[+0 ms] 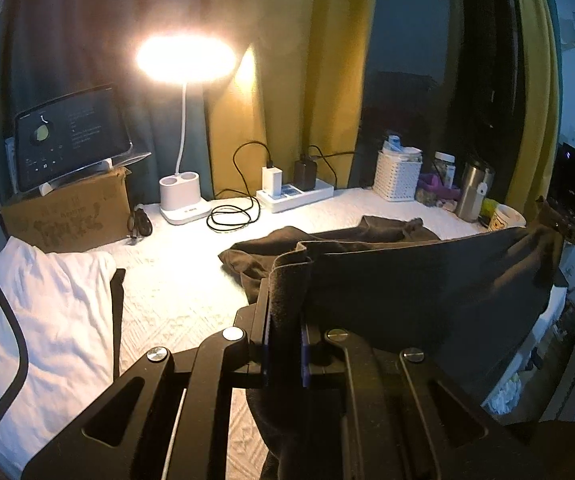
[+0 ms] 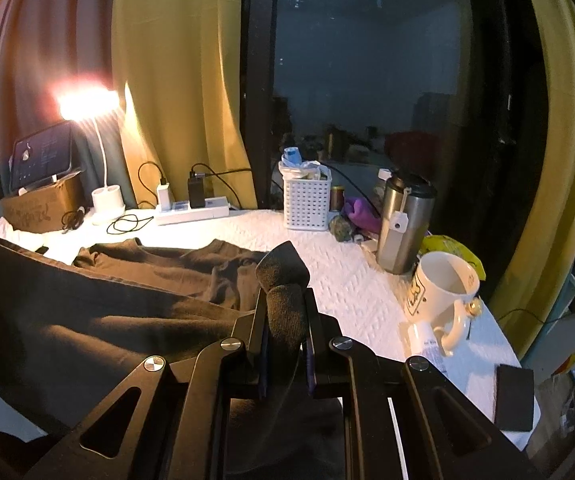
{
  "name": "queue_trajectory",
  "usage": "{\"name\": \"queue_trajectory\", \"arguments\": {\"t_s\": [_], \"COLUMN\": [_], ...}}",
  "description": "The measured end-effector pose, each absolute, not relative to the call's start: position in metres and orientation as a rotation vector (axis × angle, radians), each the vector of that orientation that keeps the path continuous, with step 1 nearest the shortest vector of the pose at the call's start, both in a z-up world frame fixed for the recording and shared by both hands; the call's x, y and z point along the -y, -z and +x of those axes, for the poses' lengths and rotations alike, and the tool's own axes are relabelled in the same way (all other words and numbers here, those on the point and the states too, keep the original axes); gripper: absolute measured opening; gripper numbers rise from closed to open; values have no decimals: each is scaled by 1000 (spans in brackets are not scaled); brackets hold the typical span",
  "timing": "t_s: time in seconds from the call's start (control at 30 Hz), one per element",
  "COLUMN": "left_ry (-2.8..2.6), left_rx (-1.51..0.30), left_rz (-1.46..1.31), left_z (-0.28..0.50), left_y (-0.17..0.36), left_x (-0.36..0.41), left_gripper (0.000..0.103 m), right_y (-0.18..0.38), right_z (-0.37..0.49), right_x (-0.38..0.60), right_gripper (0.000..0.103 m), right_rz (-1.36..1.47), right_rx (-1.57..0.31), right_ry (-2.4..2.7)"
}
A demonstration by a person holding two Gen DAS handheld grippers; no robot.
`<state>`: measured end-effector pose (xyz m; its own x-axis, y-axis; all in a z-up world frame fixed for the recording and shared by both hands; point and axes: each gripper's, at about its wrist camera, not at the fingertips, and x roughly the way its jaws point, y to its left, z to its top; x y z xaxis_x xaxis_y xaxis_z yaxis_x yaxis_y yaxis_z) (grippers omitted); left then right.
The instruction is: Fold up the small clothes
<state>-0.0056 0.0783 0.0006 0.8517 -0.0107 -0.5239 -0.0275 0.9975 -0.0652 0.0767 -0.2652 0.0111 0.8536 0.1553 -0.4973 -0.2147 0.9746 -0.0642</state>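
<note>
A dark brown garment (image 1: 407, 280) is stretched taut between my two grippers, lifted above the white quilted table (image 1: 175, 280). My left gripper (image 1: 285, 312) is shut on one corner of its edge. My right gripper (image 2: 287, 316) is shut on the other corner, bunched between the jaws. The right gripper also shows at the far right of the left wrist view (image 1: 567, 228). The rest of the garment (image 2: 175, 268) lies crumpled on the table beyond the lifted edge.
A lit desk lamp (image 1: 185, 60), power strip (image 1: 295, 196) with cables, tablet on a cardboard box (image 1: 71, 216), white cloth (image 1: 47, 312), white basket (image 2: 307, 200), steel tumbler (image 2: 403, 224), white mug (image 2: 443, 292) and a dark phone (image 2: 515, 396) ring the table.
</note>
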Motion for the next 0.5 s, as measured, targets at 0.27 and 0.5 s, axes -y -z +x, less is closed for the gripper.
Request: {"name": "queue_trajectory", "arguments": {"t_s": [0.27, 0.5], "left_ry": [-23, -33], "left_rx": [-532, -524], "left_rz": [-88, -94], "left_z": [19, 42], "left_y": [-8, -13], "left_x": [-87, -93], "left_gripper": [9, 9], "right_y": [-16, -21], "right_z": [105, 130], "right_x": [260, 257], "right_gripper": [13, 13], "right_rz": [-119, -119], "right_rx": [-513, -515], "right_ry": [-204, -206]}}
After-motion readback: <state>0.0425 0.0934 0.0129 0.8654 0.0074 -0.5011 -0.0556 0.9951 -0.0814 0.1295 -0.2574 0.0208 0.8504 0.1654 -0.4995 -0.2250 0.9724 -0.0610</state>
